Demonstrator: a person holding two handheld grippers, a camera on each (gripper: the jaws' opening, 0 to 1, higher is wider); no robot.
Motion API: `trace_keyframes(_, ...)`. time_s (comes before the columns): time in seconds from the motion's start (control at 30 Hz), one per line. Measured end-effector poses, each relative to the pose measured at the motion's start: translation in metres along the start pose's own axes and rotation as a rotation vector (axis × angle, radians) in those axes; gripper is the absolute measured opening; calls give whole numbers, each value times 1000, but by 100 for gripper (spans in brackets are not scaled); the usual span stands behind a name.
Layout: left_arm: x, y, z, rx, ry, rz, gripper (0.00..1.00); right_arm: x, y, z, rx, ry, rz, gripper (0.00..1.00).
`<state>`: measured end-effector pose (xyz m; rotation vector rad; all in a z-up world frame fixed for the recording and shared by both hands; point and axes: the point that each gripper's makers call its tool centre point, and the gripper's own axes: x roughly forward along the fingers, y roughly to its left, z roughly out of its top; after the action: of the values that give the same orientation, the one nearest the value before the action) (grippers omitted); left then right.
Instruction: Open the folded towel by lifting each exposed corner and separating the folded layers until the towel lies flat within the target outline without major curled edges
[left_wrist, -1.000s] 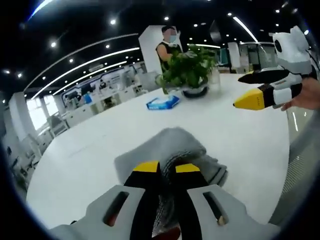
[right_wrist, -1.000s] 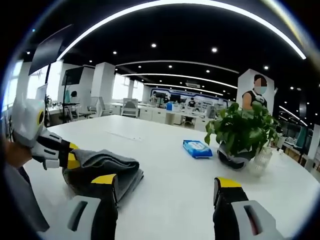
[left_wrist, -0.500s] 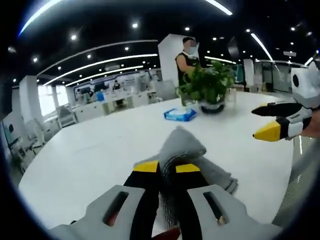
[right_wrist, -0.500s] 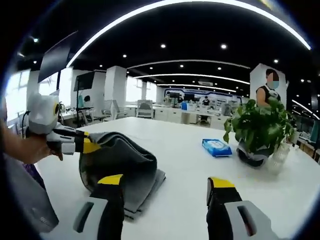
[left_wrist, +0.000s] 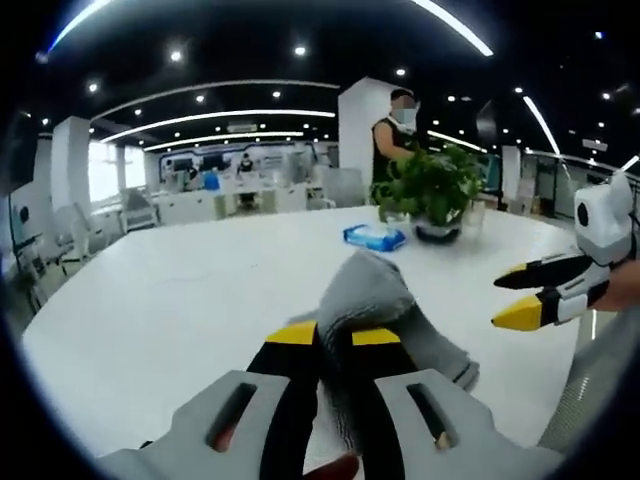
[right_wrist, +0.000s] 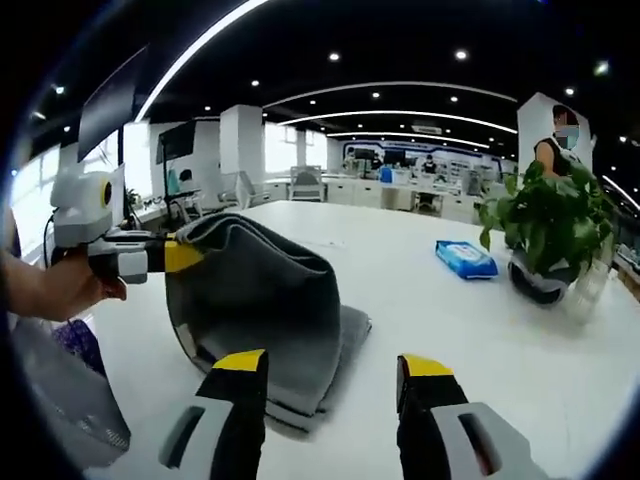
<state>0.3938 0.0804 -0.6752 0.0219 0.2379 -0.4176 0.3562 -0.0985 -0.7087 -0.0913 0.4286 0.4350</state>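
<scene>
A grey towel (right_wrist: 265, 300) lies on the white table (right_wrist: 450, 330), still folded at its base, with one layer lifted into a hanging sheet. My left gripper (left_wrist: 334, 335) is shut on that raised corner of the towel (left_wrist: 365, 290); in the right gripper view it (right_wrist: 183, 256) comes in from the left, held by a hand. My right gripper (right_wrist: 330, 365) is open, close in front of the towel's lower folds, with nothing between its jaws. It (left_wrist: 530, 297) also appears at the right of the left gripper view, apart from the cloth.
A potted plant (right_wrist: 550, 235) and a blue packet (right_wrist: 466, 258) sit farther back on the table. A person (left_wrist: 398, 125) stands behind the plant. Office desks and chairs fill the background. The table's near edge (left_wrist: 560, 420) runs at the lower right.
The left gripper has lifted the towel's corner higher, so the raised layer now hangs as a tall sheet. The right gripper has come closer to the towel.
</scene>
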Motion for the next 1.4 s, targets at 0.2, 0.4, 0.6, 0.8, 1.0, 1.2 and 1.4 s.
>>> trace_keyframes(0.2, -5, 18, -2, -15, 5, 7, 8, 19, 16, 4, -14, 38, 10, 47)
trace_keyframes(0.4, -11, 36, -6, -35, 12, 9, 8, 34, 30, -1, -27, 78, 13, 47)
trace_keyframes(0.6, -17, 49, -19, -66, 30, 7, 8, 50, 35, -13, -13, 125, 12, 47)
trace_keyframes(0.8, -22, 62, -29, -91, 45, 10, 8, 63, 33, -17, 17, 129, 0, 45)
trace_keyframes(1.0, -22, 73, -38, -115, 64, 8, 8, 72, 31, -23, 44, 147, -12, 41)
trace_keyframes(1.2, -23, 80, -47, -131, 77, -2, 8, 81, 37, -25, 51, 151, -20, 35)
trace_keyframes(1.4, -24, 84, -55, -152, 89, -14, 8, 82, 40, -29, 50, 176, -38, 15)
